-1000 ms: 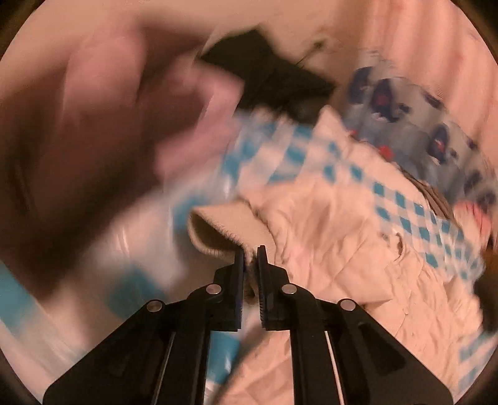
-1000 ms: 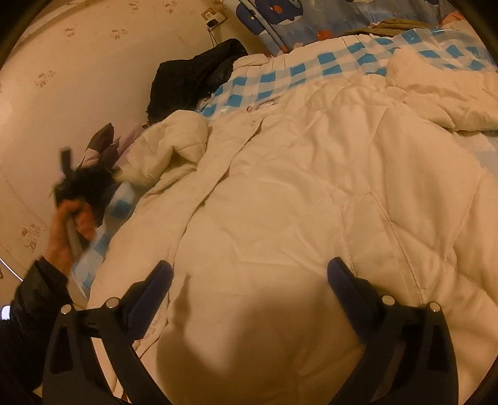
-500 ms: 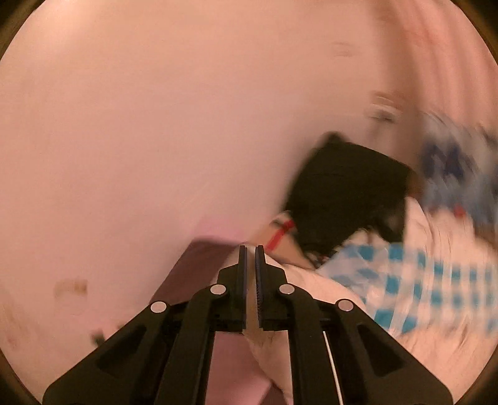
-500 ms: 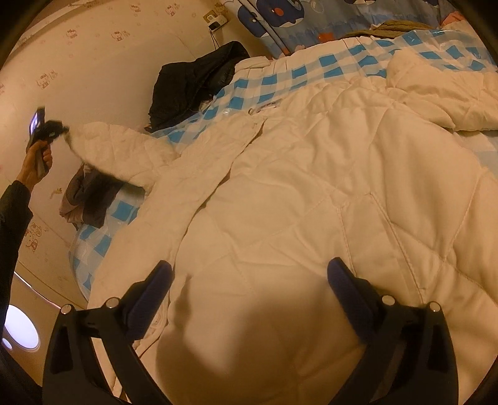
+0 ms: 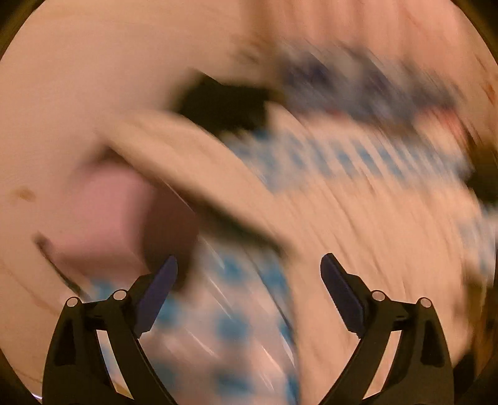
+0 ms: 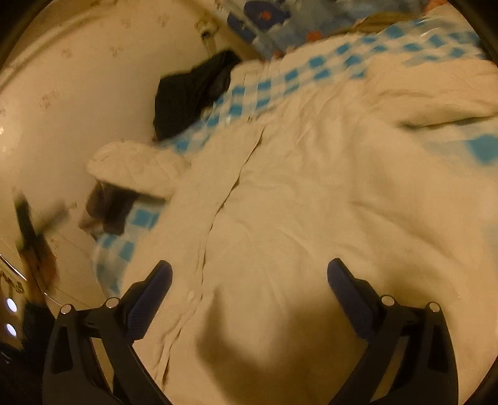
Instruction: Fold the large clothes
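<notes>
A large cream quilted coat [image 6: 295,193] lies spread over a blue-and-white checked bed sheet [image 6: 264,87]. Its left sleeve [image 6: 130,168] lies stretched out toward the bed's left edge. My right gripper [image 6: 249,299] hovers open and empty above the coat's lower front. My left gripper [image 5: 249,289] is open and empty; its view is heavily blurred, with the cream sleeve [image 5: 199,162] ahead of it. In the right wrist view the left gripper [image 6: 31,230] shows as a dark blur left of the bed.
A black garment [image 6: 190,93] lies at the bed's far left corner against the wall. A dark brown garment [image 6: 105,208] sits under the sleeve end. A blue patterned fabric [image 6: 270,25] lies at the head. The cream wall [image 6: 77,93] runs along the left.
My left gripper opened and let go of the sleeve, which dropped onto the bed's left side. The left gripper moved down and away. The right gripper shifted slightly.
</notes>
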Demonstrator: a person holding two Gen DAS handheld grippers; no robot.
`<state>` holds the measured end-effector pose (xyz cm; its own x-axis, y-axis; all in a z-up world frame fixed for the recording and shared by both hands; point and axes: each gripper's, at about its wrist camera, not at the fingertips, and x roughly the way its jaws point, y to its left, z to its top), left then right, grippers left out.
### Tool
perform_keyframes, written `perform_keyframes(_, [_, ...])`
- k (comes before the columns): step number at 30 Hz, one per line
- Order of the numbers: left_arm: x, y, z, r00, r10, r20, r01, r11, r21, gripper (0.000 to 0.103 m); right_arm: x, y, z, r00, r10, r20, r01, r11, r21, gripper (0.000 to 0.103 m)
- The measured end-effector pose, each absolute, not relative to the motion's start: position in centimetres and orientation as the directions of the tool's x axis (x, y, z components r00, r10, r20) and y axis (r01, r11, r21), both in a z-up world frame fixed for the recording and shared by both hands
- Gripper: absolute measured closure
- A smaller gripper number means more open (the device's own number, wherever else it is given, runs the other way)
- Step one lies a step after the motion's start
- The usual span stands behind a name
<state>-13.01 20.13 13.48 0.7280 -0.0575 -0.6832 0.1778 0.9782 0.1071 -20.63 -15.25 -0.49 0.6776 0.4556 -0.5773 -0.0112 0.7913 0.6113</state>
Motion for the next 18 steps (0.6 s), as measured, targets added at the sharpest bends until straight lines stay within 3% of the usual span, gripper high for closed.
perform_keyframes(3, [-17.8, 16.9, 5.0, 0.586, -0.147, -0.797, 0.31, 0.949, 0.053, 0.014, -25.6, -18.7, 0.6, 0.696, 0.386, -0.605, 0.077, 0.798, 0.598, 0.007])
perform_keyframes(7, [-21.2, 16.5, -1.9, 0.487, -0.151, -0.86, 0.26, 0.965, -0.022, 0.014, -31.4, -23.9, 0.3, 0.71, 0.356, -0.608, 0.199, 0.726, 0.658, 0.007])
perform_keyframes(11, [-22.2, 17.8, -4.7, 0.431, -0.239, -0.87, 0.135, 0.97, -0.2, 0.014, -33.8, -24.7, -1.9, 0.662, 0.468, -0.585, 0.22, 0.626, 0.748, 0.007])
perform_keyframes(14, [-23.2, 18.1, -5.9, 0.43, -0.273, -0.861, 0.109, 0.962, -0.251, 0.014, -33.8, -22.4, -3.5, 0.584, 0.504, -0.636, 0.217, 0.657, 0.722, 0.007])
perform_keyframes(16, [-22.8, 17.8, -6.2, 0.431, -0.283, -0.857, 0.1, 0.959, -0.266, 0.014, -33.8, -21.9, -3.7, 0.599, 0.533, -0.598, 0.195, 0.627, 0.754, 0.006])
perform_keyframes(18, [-22.1, 17.7, -5.7, 0.427, -0.347, -0.835, 0.107, 0.936, -0.335, 0.03, -33.7, -21.7, -3.4, 0.629, 0.574, -0.524, 0.156, 0.567, 0.808, 0.006])
